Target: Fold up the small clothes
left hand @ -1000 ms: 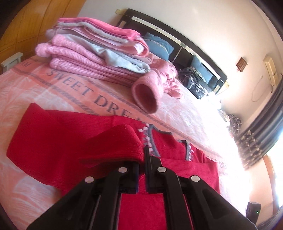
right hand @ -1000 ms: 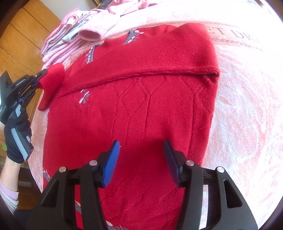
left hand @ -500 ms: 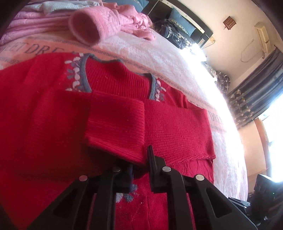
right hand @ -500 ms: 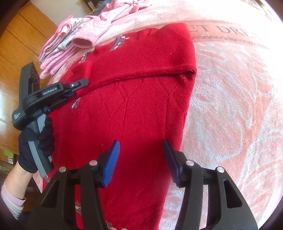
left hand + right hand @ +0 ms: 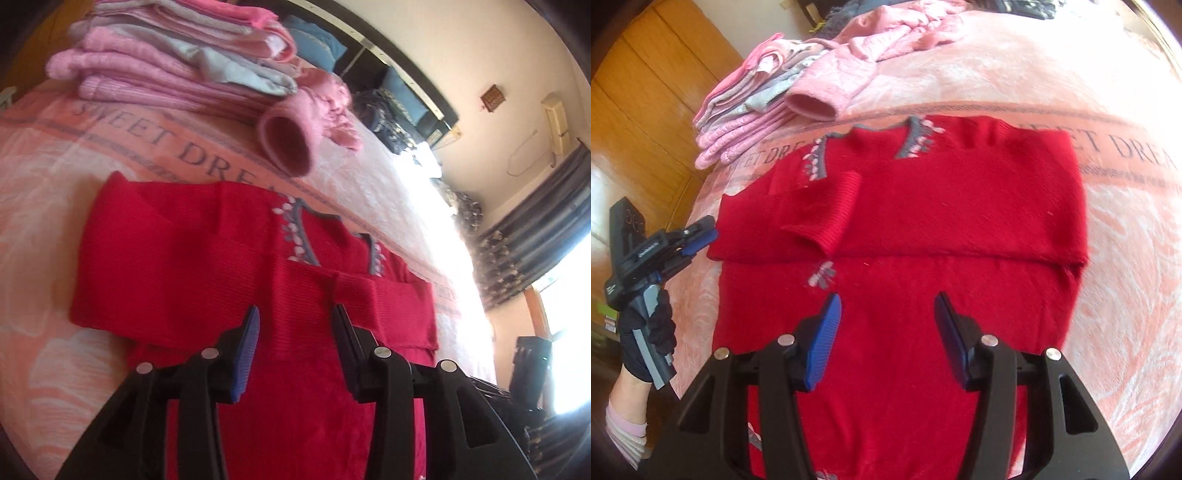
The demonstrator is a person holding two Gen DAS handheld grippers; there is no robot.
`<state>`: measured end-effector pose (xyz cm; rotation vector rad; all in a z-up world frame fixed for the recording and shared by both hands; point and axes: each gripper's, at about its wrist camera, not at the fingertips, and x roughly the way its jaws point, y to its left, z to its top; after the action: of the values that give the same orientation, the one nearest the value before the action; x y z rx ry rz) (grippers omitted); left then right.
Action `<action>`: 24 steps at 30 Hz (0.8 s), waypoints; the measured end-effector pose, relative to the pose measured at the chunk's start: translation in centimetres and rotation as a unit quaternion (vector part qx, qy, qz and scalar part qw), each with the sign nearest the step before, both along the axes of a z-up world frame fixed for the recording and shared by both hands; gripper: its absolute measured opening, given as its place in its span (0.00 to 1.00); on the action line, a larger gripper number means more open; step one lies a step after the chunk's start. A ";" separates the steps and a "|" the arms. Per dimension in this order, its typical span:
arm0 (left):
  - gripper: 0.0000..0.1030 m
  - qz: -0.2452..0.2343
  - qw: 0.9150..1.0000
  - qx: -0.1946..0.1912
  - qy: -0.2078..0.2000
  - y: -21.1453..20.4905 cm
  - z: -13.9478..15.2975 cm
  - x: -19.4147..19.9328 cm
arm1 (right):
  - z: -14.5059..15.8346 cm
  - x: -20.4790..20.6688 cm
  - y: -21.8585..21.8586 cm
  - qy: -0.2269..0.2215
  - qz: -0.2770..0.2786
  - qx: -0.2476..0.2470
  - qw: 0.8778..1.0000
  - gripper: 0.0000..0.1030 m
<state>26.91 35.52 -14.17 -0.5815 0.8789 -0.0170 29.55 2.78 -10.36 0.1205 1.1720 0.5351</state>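
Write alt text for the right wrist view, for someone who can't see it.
A red sweater lies flat on a pink bedspread, both sleeves folded across its chest. The open right gripper hovers over its lower half; the left gripper, open, sits beside its left edge. Folded pink clothes are stacked behind.

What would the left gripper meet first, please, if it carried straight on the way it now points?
Probably the red sweater: the open left gripper points at its folded sleeves, though the gap above the knit is unclear.

Ahead of claw: pink bedspread (image 5: 44,192) lettered "SWEET DREAM"; dark headboard (image 5: 388,48) beyond; striped curtain (image 5: 535,251) far right; wooden wardrobe (image 5: 646,92) left.
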 end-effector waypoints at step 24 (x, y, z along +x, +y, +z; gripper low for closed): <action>0.38 0.007 0.999 0.047 -0.005 2.7 -2.2 0.6 | -0.5 5.8 -0.9 -0.004 -0.075 -0.003 0.997 0.08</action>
<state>27.53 38.21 -16.40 -0.4997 0.8614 0.0344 35.31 1.84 -10.85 0.1990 1.1469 0.3996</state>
